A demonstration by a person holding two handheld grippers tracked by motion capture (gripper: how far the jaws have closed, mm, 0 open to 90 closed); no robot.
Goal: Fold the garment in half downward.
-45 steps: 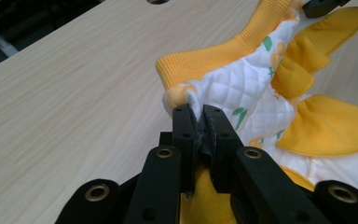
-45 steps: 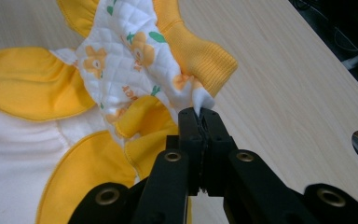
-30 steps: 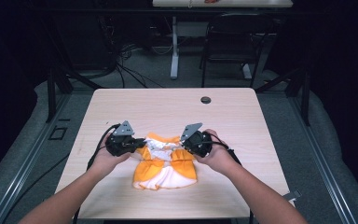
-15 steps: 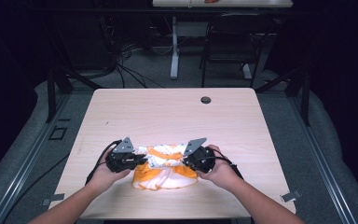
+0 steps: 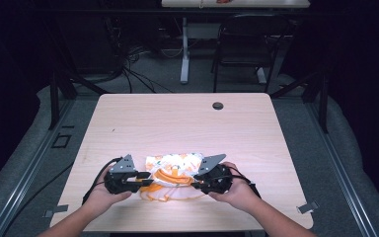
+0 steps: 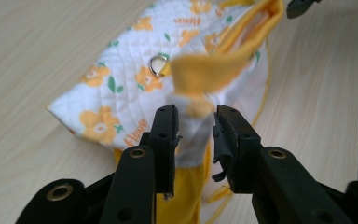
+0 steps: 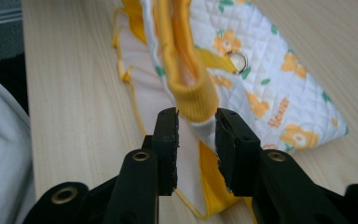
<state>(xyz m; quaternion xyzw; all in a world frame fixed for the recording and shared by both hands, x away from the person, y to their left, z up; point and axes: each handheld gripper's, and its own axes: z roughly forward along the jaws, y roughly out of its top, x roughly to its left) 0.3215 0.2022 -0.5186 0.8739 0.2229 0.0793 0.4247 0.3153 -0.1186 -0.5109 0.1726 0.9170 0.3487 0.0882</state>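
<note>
Grippers Let Go of Flowered Garment at the Near Edge

Fabric lies bunched on the wooden table, a small quilted garment in white with orange flowers and yellow trim. It sits toward the person's side of the table, well apart from the dark round hole near the far edge.

At the garment's left end is the left gripper, held in the person's left hand. Its jaws have just been opening. In the left gripper view they stand apart, with a fold of white cloth and a yellow ribbed band between them; a gap shows on either side of the cloth, so the pads do not press on it. A metal snap ring shows on the quilted panel just beyond that band.

At the garment's right end is the right gripper, held in the right hand. Its jaws too have just been opening. In the right gripper view they stand parted around the end of the yellow ribbed band, loose of it. Another snap ring lies on the quilted panel beside that band. The garment rests flat on the table, between the two grippers.
</note>
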